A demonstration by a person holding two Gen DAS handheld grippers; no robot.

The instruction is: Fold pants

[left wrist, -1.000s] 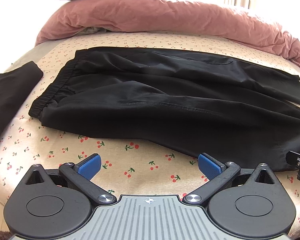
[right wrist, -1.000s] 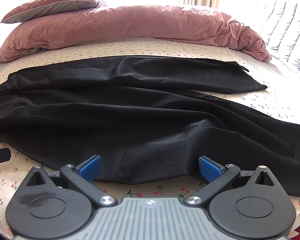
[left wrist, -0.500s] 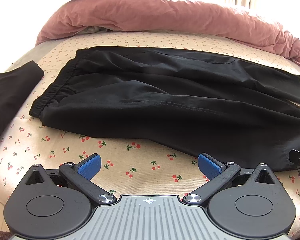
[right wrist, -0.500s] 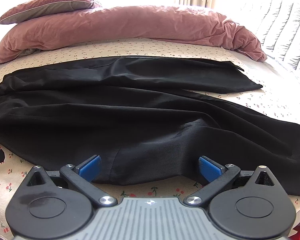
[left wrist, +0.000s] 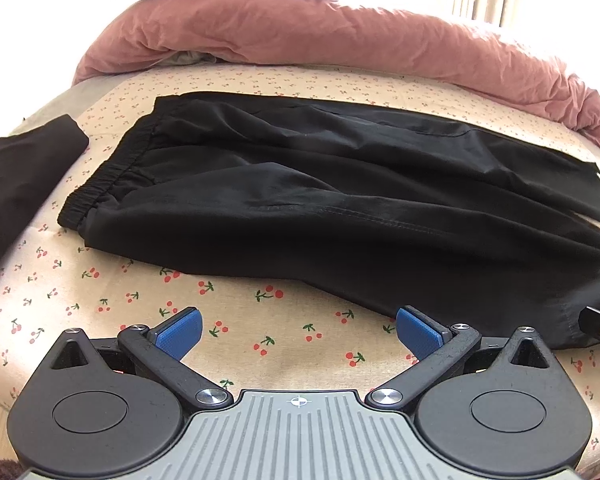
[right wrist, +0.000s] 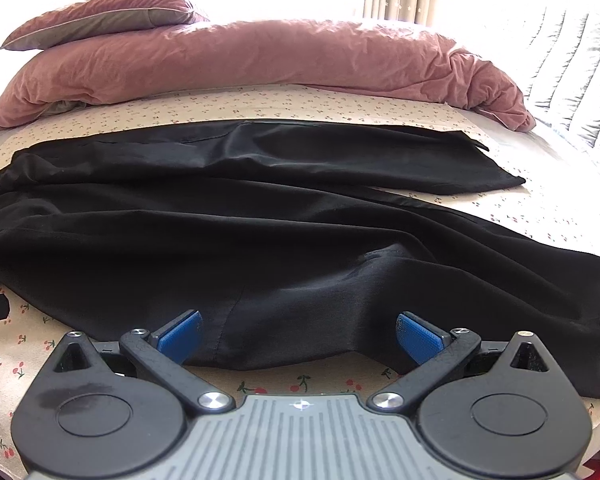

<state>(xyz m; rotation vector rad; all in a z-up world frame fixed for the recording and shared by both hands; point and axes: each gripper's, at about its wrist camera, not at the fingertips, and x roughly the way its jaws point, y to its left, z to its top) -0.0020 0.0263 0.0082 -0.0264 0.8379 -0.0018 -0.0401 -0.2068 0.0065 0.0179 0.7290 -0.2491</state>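
While both tools hover low at the near edge of the bed point(left wrist: 228, 80), the black pants point(left wrist: 340, 208) lie spread across its cherry-print sheet point(left wrist: 112, 296), gathered elastic waistband point(left wrist: 104, 184) toward the left edge, matte creased legs running right and cut off by the frame. Left gripper point(left wrist: 298, 330) stands wide and empty over bare sheet; right gripper point(right wrist: 298, 334) stands wide, its ribbed blue pads point(right wrist: 416, 336) flanking the nearest pants fold. A rumpled pink duvet point(right wrist: 260, 64) lines the far edge; a second dark cloth point(left wrist: 16, 184) at the left edge is only partly visible.
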